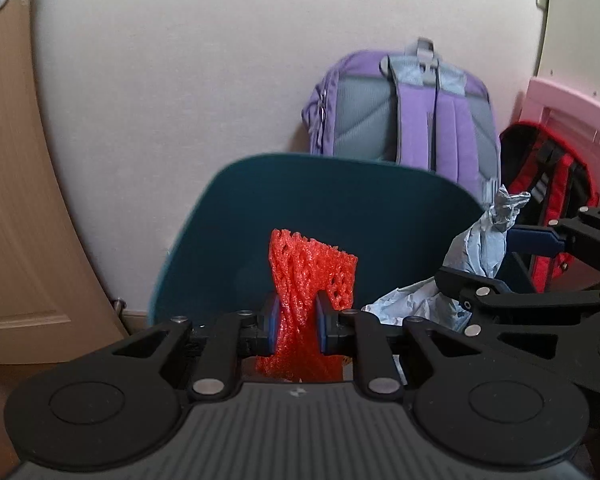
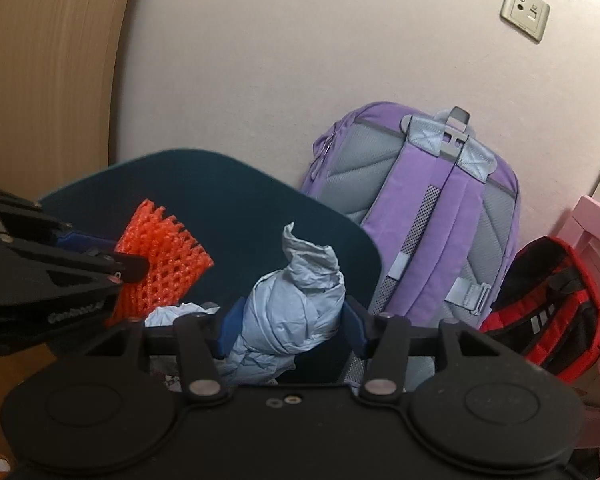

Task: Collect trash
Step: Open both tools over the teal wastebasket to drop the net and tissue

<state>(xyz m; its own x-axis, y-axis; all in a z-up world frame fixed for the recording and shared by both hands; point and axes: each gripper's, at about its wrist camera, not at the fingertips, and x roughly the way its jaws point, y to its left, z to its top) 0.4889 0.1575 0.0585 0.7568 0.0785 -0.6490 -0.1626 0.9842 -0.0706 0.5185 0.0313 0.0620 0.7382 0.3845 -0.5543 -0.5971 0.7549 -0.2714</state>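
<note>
The bin point(image 1: 380, 208) stood before the wall point(image 1: 220, 80); two backpacks point(image 2: 428, 220) leaned behind and right of it; the door point(image 1: 8, 200) lay left; crumpled paper point(image 1: 412, 308) lay inside

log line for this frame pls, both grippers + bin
left gripper: shut on red foam net | right gripper: shut on blue paper wad | teal bin: ahead, some paper inside | nothing released yet

Red net point(image 1: 312, 280): foam mesh, squished in the middle, top fans out, held up over the bin point(image 1: 220, 208). Blue paper point(image 2: 292, 300): big crumpled wad w/ twisted tip up, also over the bin, just right of the net. Bin: dark teal, open, more crumpled paper inside.
</note>
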